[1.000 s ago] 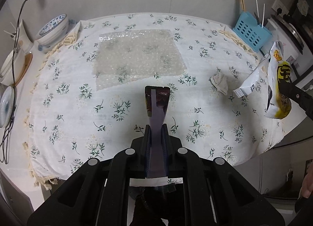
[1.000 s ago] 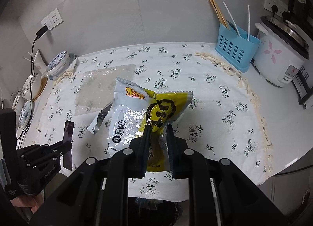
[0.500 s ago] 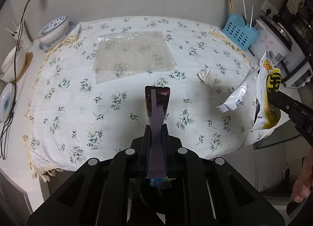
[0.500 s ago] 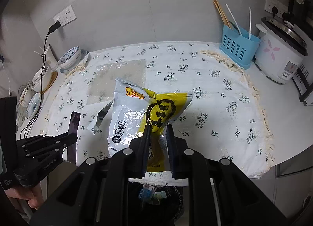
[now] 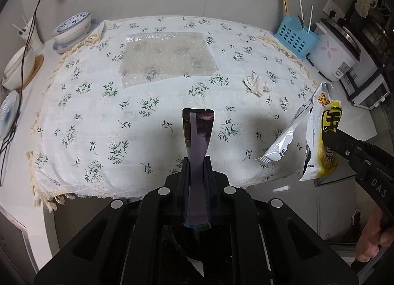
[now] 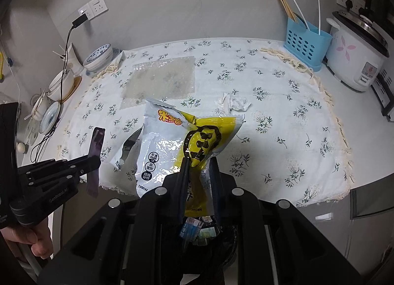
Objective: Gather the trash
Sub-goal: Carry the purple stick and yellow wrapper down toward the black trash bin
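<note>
The left tongs (image 5: 197, 159) are clamped on a dark wrapper (image 5: 198, 132) that sticks up past their tips. The right tongs (image 6: 198, 161) are clamped on a yellow-and-white snack bag (image 6: 172, 147), held off the front edge of the bench (image 5: 73, 117). On the cloth, a crumpled tissue (image 5: 256, 83) lies at 2 o'clock from the wrapper, and a bubble-wrap sheet (image 5: 167, 58) at 11 o'clock.

Cloth (image 5: 103, 142) over the counter (image 5: 364, 122), bubble wrap (image 5: 167, 57) toward its back edge, tissue (image 5: 256, 83) right of it, bowls (image 5: 71, 30) at back-left corner, caddy (image 5: 296, 42) and cooker (image 5: 335, 56) at back-right.
</note>
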A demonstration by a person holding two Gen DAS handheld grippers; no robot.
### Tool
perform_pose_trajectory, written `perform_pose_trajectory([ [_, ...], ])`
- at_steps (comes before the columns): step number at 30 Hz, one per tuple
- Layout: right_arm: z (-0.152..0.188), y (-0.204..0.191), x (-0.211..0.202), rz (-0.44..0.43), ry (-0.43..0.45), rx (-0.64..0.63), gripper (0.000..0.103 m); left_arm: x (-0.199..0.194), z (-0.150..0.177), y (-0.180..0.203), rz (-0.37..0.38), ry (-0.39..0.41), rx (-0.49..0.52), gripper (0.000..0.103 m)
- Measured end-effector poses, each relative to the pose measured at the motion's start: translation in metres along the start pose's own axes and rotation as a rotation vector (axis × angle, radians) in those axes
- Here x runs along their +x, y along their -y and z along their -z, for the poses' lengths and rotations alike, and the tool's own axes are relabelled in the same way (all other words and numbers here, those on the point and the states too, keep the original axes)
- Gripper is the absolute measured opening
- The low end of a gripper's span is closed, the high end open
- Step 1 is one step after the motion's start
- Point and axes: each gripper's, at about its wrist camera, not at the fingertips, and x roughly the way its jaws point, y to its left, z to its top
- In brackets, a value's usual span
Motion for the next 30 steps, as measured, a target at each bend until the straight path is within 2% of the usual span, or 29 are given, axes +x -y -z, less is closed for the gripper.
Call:
perform_pose_trajectory([
  [20, 0.069, -0.020, 0.001, -0.024, -0.063, -0.053, 0.016, -0.004, 0.062, 0.000, 0.040, -0.014, 0.007, 0.010],
  [30, 0.112, -0.021, 0.018, -0.044, -0.139, -0.072, 0.016, 0.011, 0.102, -0.007, 0.049, -0.067, 0.007, 0.010],
])
